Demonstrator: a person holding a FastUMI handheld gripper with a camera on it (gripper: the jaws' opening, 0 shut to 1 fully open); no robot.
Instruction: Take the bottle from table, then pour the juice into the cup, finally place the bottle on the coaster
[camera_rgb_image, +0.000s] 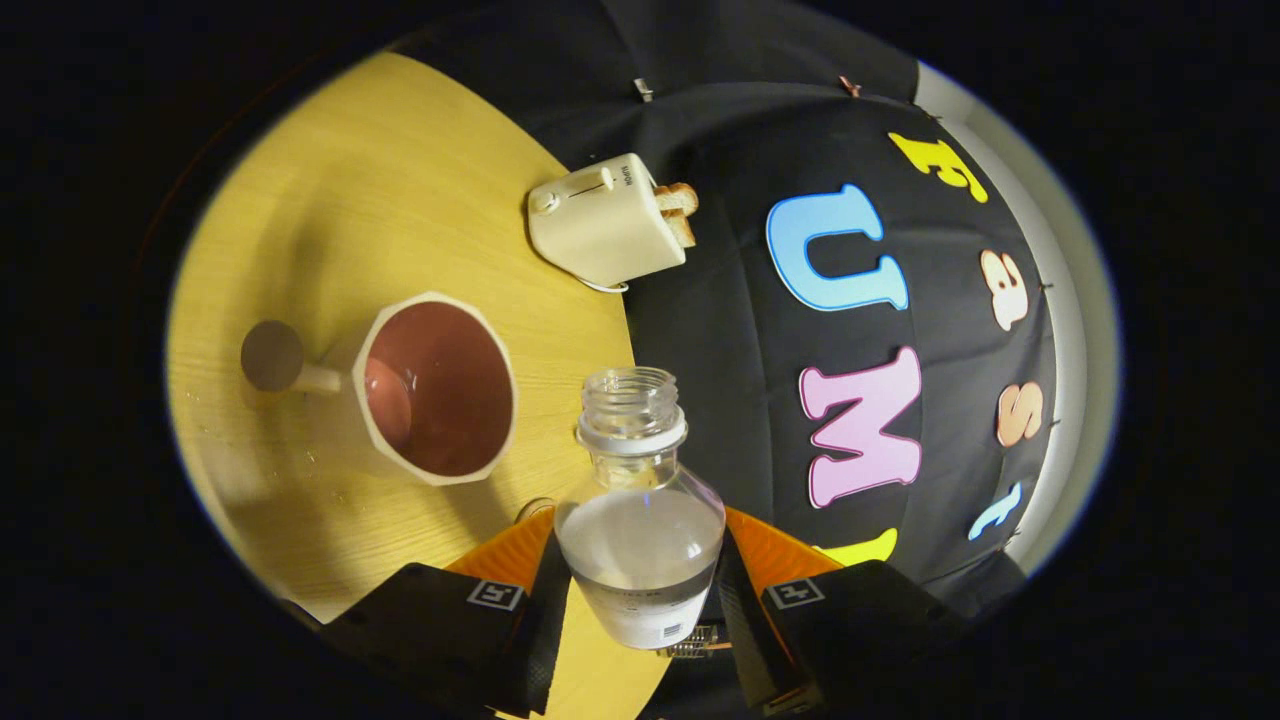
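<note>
Between my tool's (640, 570) fingers the bottle (640, 520) sits pinched and tilted toward the cup (437, 390), looks mid-pour, coaster (271, 355) drop-off left

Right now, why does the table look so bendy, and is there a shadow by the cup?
Gripper view: the fisheye lens curves the table edge. A soft shadow falls beside the cup and the toaster. The bottle, held between the tongs, shows sharp, with a faint glint.

uncapped clear bottle (640, 520) between fingers (515, 555), near cup (435, 390)
</note>
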